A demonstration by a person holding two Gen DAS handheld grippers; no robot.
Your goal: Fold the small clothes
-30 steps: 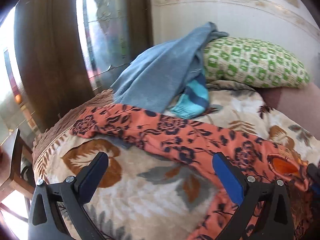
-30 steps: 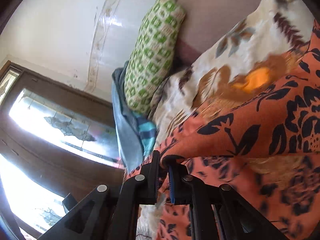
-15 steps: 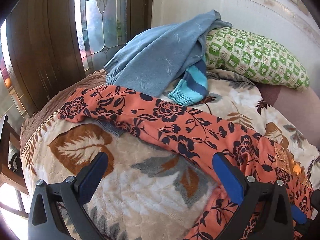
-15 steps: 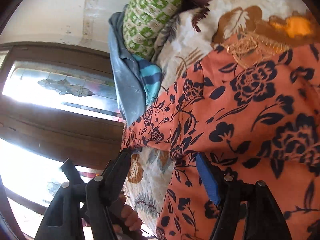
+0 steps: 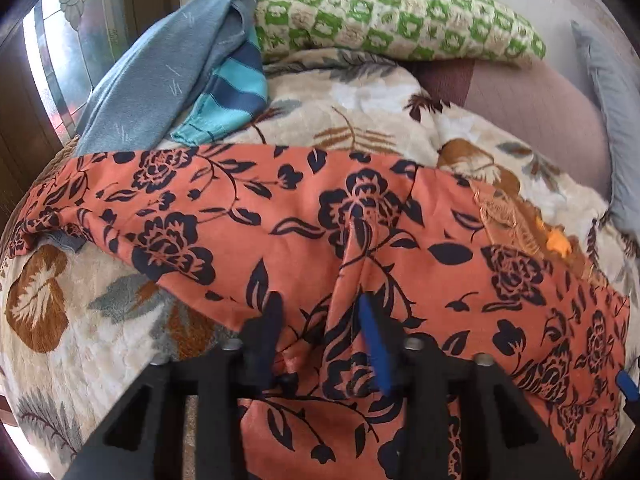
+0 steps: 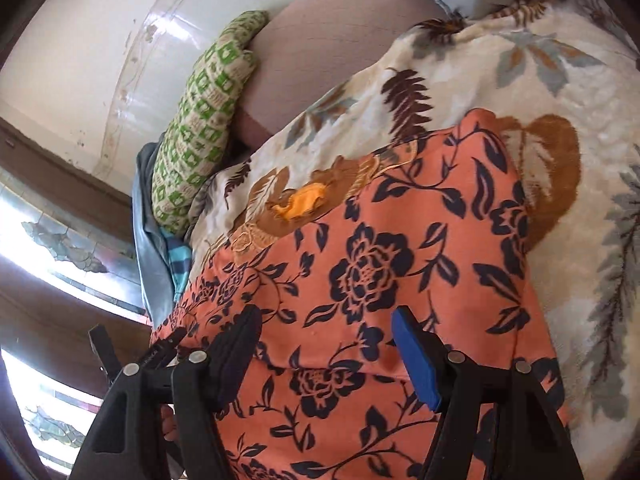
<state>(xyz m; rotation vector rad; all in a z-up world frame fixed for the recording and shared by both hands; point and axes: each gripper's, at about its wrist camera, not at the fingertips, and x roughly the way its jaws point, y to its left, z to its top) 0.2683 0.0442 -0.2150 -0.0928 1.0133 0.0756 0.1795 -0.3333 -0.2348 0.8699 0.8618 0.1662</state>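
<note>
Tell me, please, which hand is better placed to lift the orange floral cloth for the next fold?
Left, probably. The left gripper has just been closing and a raised pleat of the orange floral garment stands between its jaws. The right gripper is open, with flat cloth under it and nothing gathered.

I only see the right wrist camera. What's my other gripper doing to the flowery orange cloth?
Observer: The left gripper has a raised ridge of the orange garment between its fingers. Its jaws have just been closing; I cannot tell if it is pinched tight.
Operator: Where does the cloth end on that side?
Observer: One long end reaches the blanket's left edge, over a small grey scrap.
Operator: Is the blue jumper folded?
Observer: No, the blue sweater lies loose, draped onto the green pillow.
</note>
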